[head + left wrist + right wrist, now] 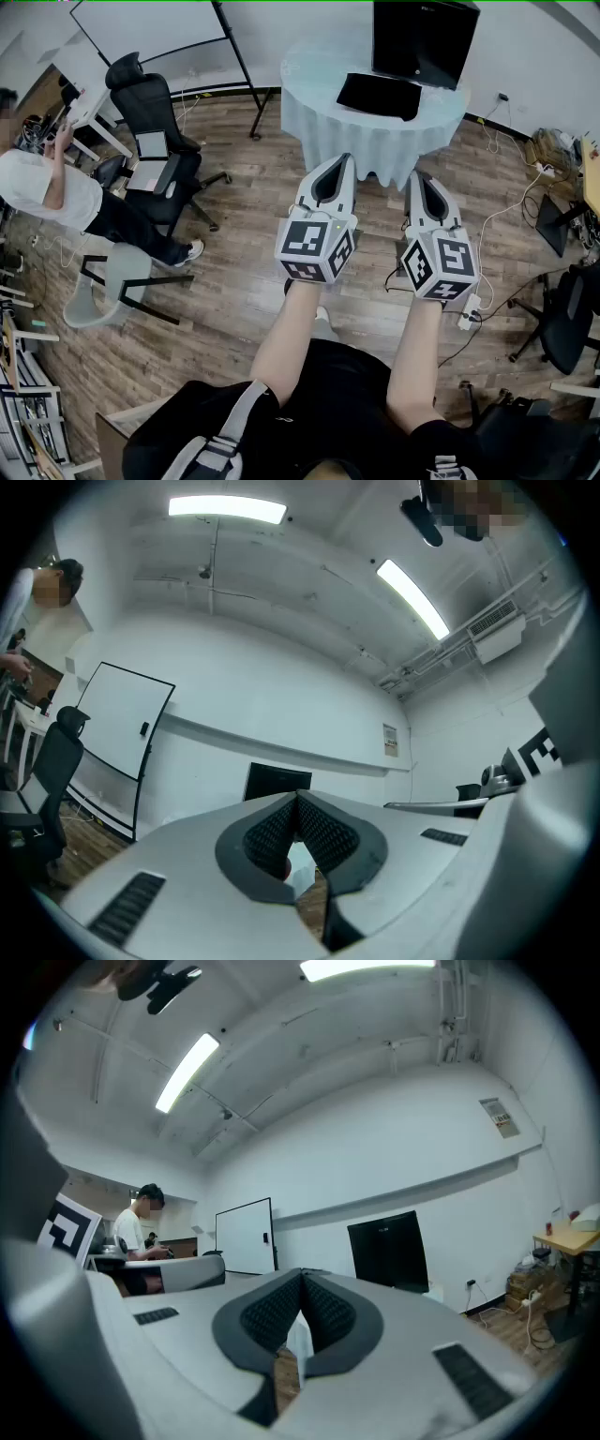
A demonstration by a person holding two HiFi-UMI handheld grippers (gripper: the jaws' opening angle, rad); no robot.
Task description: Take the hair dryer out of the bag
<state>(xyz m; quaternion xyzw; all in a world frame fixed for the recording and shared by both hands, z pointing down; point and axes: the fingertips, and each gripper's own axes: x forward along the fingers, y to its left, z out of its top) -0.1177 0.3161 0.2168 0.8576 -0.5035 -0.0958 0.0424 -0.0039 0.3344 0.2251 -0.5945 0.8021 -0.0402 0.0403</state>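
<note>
- The left gripper [339, 161], white-shelled with dark ribbed pads, is showing its jaws pressed together with nothing between them. The right gripper [419, 176], of the same build, is likewise closed and empty.
- The hair dryer is showing in no view. Judged from the task, it is lying inside the flat black bag [379, 95], which is resting on the round pale-clothed table [356, 136] ahead of both tips and well apart from them.
- The jaws are probably being held closed because no grasp has begun.
- Both bare forearms [286, 337] are reaching forward, carrying the grippers side by side, roughly level and pointing toward the table.
</note>
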